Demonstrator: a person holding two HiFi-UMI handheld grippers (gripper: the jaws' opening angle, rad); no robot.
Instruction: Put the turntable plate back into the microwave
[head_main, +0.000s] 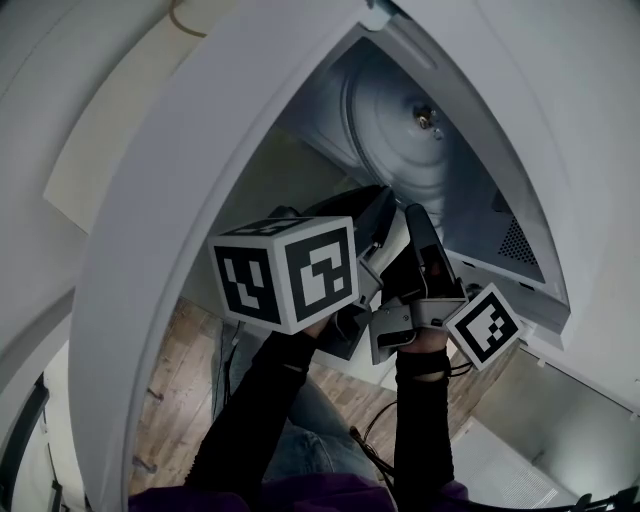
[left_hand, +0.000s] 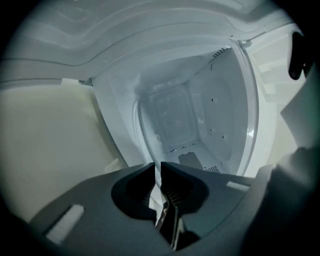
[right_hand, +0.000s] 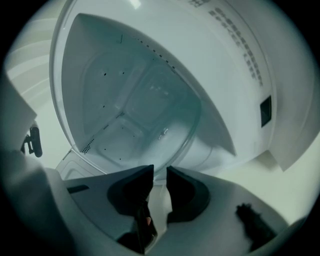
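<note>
Two tongs meet at the near rim of the turntable plate (head_main: 395, 135), side by side and almost touching each other.

1. Turntable plate: clear glass, round, with a small hub showing at its centre. It stands steeply tilted in the mouth of the microwave (head_main: 495, 215), its far part already inside the cavity. Its near rim lies at the tongs. The perforated cavity wall is visible to the right of it.

2. Left tongs (left_hand: 156, 169): jaws drawn almost together, clenched on the thin rim of the plate. The left gripper view looks through the glass into the cavity.

3. Right tongs (right_hand: 160, 174): jaws stand a little apart. The plate rim runs down into the gap, but the pads do not press on it, so this side is released.

4. Marker cubes: the left cube (head_main: 285, 272) sits large and close to the head camera. The right cube (head_main: 487, 325) is lower and to the right.

5. Operator: black sleeves (head_main: 262, 395) reach up from below to both tools. A wooden floor (head_main: 185, 365) shows beneath the arms.
</note>
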